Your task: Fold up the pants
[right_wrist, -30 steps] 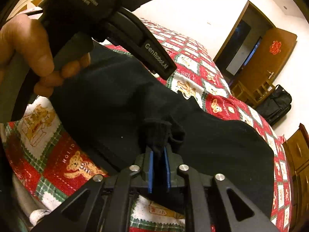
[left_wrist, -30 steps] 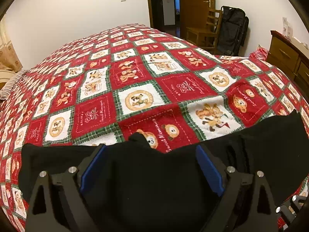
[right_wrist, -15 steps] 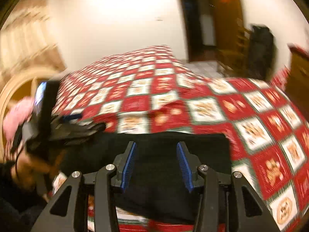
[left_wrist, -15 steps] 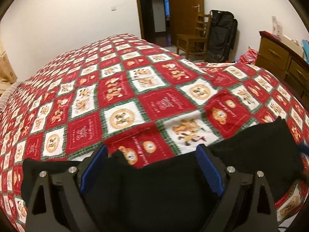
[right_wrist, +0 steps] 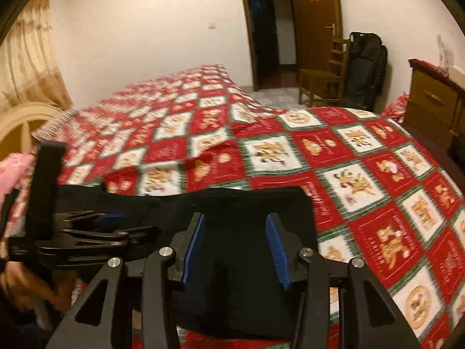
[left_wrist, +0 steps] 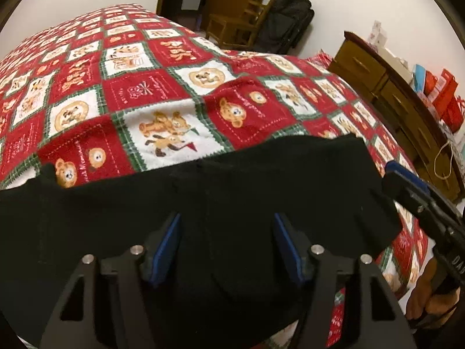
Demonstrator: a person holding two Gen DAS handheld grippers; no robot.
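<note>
Black pants (left_wrist: 261,180) lie flat across the near edge of a red quilt with teddy-bear squares (left_wrist: 151,87). My left gripper (left_wrist: 226,247) hangs over their middle. Its jaws are closing, with black cloth under and between the blue pads, which stand clear of it. In the right wrist view the pants (right_wrist: 247,203) end in a straight edge on the right. My right gripper (right_wrist: 236,247) is open above that end and holds nothing. The left gripper (right_wrist: 116,224) shows side-on at the left of that view. The right gripper (left_wrist: 392,171) enters the left wrist view from the right, a hand on its handle.
A wooden dresser (left_wrist: 386,87) with red boxes stands right of the bed. Beyond the bed's far corner are a wooden chair (right_wrist: 322,78), a black bag (right_wrist: 366,67) and an open door. A pink cloth (right_wrist: 14,168) and a curved headboard (right_wrist: 17,125) are at the left.
My right gripper has let go of the bunched black cloth, rolled level and drawn back above the pants. My left gripper has slid right along the pants, tilted down, and its jaws have narrowed.
</note>
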